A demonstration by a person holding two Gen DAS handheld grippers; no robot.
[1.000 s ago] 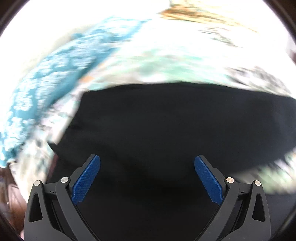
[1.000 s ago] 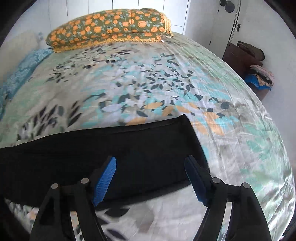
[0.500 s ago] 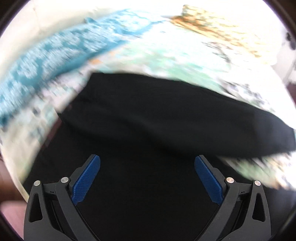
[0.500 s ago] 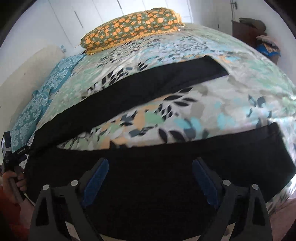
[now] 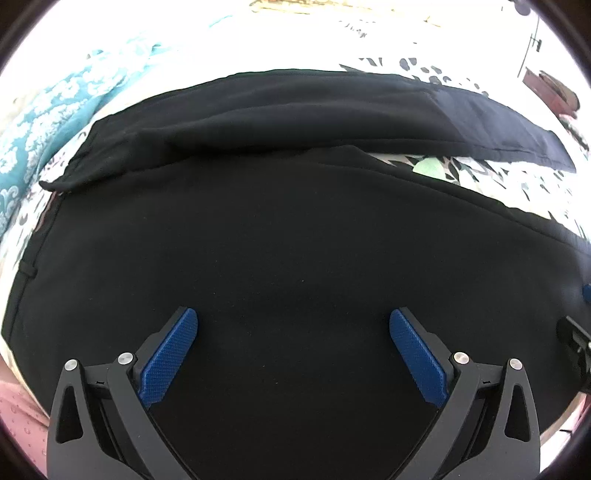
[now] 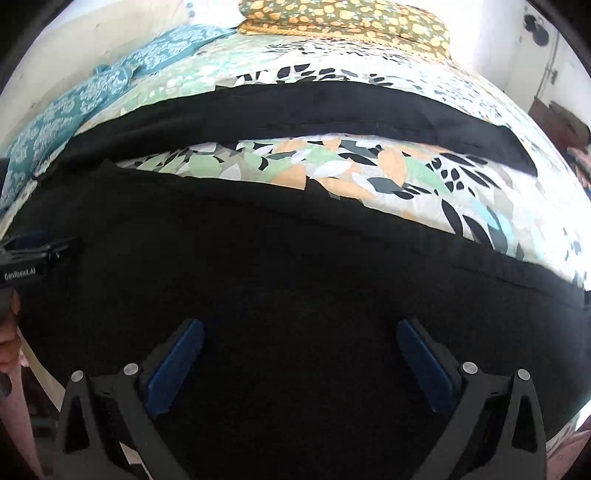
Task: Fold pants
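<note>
Black pants (image 5: 288, 236) lie spread flat on a bed with a leaf-print sheet (image 6: 332, 173). The two legs run left to right, the far leg (image 6: 332, 107) apart from the near leg (image 6: 295, 277), with sheet showing between them. My left gripper (image 5: 293, 325) is open and empty, low over the near part of the pants towards the waist end. My right gripper (image 6: 300, 336) is open and empty over the near leg. The left gripper's body shows at the left edge of the right wrist view (image 6: 33, 254).
A teal patterned cloth (image 6: 92, 92) lies along the bed's far left. An orange-flowered pillow (image 6: 347, 18) sits at the head of the bed. A dark piece of furniture with clothes (image 6: 557, 122) stands by the wall at right.
Both grippers have pulled back and down towards the near edge of the bed. The near leg now fills the foreground of both views. Both stay open.
</note>
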